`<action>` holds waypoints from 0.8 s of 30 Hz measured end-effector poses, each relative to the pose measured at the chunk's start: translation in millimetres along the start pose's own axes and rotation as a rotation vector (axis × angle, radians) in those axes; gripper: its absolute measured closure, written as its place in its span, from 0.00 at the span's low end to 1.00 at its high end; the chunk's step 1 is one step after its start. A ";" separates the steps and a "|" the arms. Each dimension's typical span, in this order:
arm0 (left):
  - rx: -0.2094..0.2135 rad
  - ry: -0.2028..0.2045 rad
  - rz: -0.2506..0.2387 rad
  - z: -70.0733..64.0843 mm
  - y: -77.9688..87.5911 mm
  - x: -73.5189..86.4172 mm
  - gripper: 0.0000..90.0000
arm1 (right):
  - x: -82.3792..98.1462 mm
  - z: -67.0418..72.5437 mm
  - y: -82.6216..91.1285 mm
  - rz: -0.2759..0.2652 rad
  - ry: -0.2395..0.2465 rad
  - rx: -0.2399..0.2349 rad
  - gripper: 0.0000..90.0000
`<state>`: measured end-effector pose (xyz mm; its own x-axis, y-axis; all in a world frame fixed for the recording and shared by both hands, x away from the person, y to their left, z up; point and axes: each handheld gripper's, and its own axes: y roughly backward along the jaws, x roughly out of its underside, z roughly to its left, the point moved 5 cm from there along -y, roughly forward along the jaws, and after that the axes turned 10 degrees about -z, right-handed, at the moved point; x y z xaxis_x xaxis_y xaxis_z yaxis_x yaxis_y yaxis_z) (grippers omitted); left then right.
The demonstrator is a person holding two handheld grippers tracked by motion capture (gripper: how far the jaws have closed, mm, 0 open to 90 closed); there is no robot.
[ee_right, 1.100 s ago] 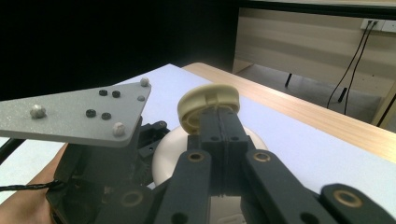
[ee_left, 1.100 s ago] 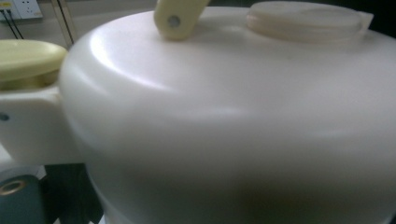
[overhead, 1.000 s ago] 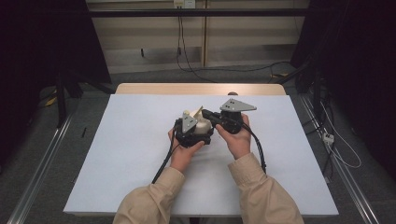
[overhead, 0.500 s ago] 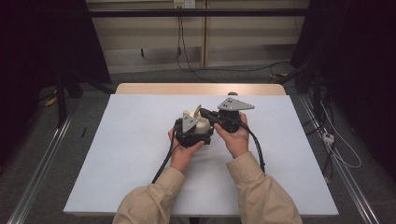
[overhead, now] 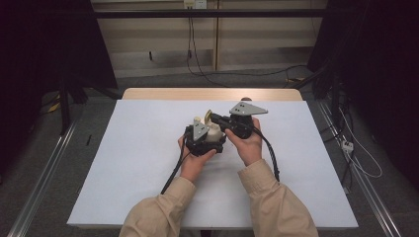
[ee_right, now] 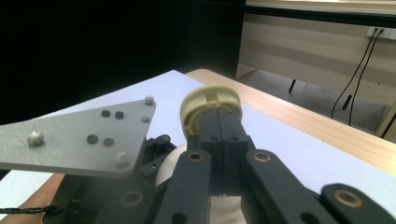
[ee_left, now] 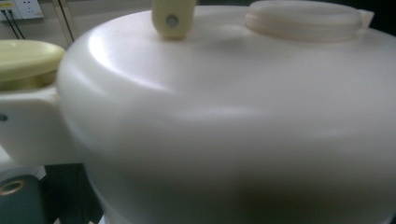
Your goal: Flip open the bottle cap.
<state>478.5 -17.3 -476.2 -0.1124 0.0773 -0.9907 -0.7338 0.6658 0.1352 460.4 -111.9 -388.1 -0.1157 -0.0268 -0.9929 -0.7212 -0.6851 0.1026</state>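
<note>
White pot [ee_left: 233, 116] close against left tool [overhead: 206, 138], grip unreadable. Right tool [ee_right: 218, 122] pressed together at upright yellow lid [ee_right: 211, 99]. Holds exactly as a second ago: lid work paused.

A cream-white plastic pot [ee_left: 224, 130] takes up nearly the whole left gripper view, very close and partly blurred; its rounded shoulder curves from nine o'clock up to twelve; a ribbed round cap [ee_left: 303, 18] sits on top at about one o'clock; a pale yellow tab [ee_left: 173, 17] with a small screw stands at twelve; a pale yellow lid [ee_left: 25, 58] lies at about ten o'clock, over a white bracket [ee_left: 28, 126] joined to the pot's side; a wall socket [ee_left: 21, 8] shows at eleven.
</note>
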 end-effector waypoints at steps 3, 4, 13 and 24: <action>0.000 -0.009 0.002 0.6 0.2 -0.1 0.06 | -0.9 0.3 -1.2 -0.005 0.000 -0.001 1.00; 0.000 -0.008 0.002 0.6 0.1 -0.1 0.06 | -0.7 0.0 -1.6 -0.008 -0.001 0.001 1.00; -0.001 -0.009 0.002 0.5 0.2 -0.1 0.06 | 0.4 -0.7 -2.8 -0.004 -0.001 -0.001 1.00; -0.001 0.007 0.002 -0.1 0.0 0.2 0.06 | -3.9 -0.1 -7.1 -0.016 -0.009 -0.008 1.00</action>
<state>478.4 -17.4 -476.5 -0.1186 0.0738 -0.9902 -0.7341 0.6650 0.1375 466.0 -106.9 -384.9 -0.1106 -0.0094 -0.9938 -0.7178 -0.6909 0.0864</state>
